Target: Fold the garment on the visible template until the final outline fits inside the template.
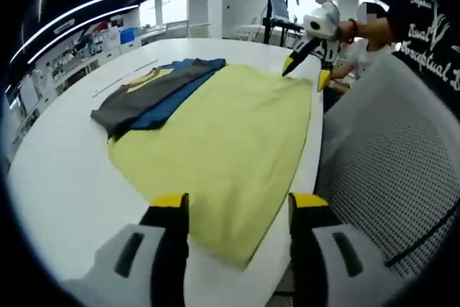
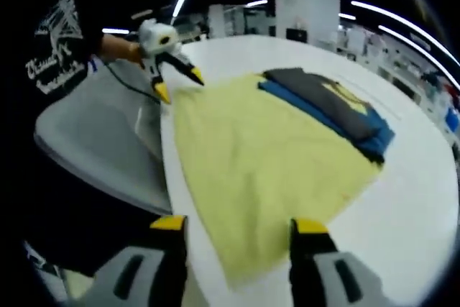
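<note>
Holding both grippers low at the near edge of the white table (image 1: pixel 65 199), I keep my left gripper (image 1: pixel 239 206) and right gripper (image 2: pixel 239 229) wide apart in the jaws, gripping nothing. The flat yellow fabric garment (image 1: pixel 230 141) lies spread along that edge, its far side touching a folded stack of grey and blue clothes (image 1: pixel 154 95).

Pale yellow garment (image 1: pixel 230 141) lies spread flat, filling the centre of the left gripper view, one corner pointing at the bottom edge between the jaws. Its far edge sits at upper right; its upper-left side overlaps a blue folded piece (image 1: pixel 176 95).
</note>
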{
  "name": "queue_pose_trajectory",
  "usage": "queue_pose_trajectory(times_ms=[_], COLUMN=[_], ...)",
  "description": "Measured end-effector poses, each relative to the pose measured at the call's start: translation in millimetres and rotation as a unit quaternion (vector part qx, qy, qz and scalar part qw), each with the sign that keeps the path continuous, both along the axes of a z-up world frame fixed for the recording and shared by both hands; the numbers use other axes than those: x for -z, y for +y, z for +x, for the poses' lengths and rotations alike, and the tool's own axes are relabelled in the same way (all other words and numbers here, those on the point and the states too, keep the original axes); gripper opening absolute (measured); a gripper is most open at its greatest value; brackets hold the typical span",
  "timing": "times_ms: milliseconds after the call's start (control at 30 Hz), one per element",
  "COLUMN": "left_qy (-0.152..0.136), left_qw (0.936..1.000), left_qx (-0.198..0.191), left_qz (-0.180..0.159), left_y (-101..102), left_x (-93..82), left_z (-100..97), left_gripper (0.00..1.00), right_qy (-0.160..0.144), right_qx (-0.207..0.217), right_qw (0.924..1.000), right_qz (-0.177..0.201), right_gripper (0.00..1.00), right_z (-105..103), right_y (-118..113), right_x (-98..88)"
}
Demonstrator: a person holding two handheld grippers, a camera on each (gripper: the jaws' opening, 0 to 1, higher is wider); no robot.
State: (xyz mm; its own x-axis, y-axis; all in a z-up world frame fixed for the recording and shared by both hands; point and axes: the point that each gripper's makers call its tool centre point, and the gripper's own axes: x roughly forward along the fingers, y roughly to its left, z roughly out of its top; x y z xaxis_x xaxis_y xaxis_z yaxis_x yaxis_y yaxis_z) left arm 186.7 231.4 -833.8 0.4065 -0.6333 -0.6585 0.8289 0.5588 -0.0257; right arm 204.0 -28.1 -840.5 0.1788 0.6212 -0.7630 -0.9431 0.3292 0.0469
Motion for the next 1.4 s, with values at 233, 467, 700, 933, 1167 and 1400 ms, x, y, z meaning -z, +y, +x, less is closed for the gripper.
queue_pose_trajectory(times_ms=[233, 467, 700, 933, 1167, 1400], left_qy=[0.005, -0.007, -0.008, -0.006, 0.002, 0.003], left_qw=[0.9999, 0.9997, 0.9995, 0.999, 0.9982, 0.9975], left_qx=[0.007, 0.013, 0.017, 0.009, -0.009, 0.003], left_qz=[0.012, 0.021, 0.025, 0.044, 0.06, 0.071], left_y=[5.7, 9.0, 11.3, 18.4, 20.3, 15.2], left_x=[8.4, 9.3, 5.6, 8.4, 8.5, 3.4], left_z=[-5.9, -2.7, 0.0, 7.5, 10.6, 2.1], left_gripper=[0.46, 0.41, 0.28, 0.07, 0.0, 0.0], right_qy=[-0.01, -0.023, -0.029, -0.034, -0.031, -0.025], right_qx=[-0.016, -0.028, -0.004, 0.013, 0.007, 0.009], right_qw=[0.9994, 0.9983, 0.999, 0.9988, 0.999, 0.9992], right_qz=[-0.03, -0.045, -0.034, -0.032, -0.033, -0.03], right_gripper=[0.44, 0.39, 0.22, 0.0, 0.0, 0.0], right_z=[-2.4, 0.0, 9.9, 18.4, 17.2, 12.6], right_y=[-9.0, -10.6, -12.5, -13.7, -15.0, -19.9], right_x=[7.8, 9.1, 8.8, 7.7, 7.5, 3.1])
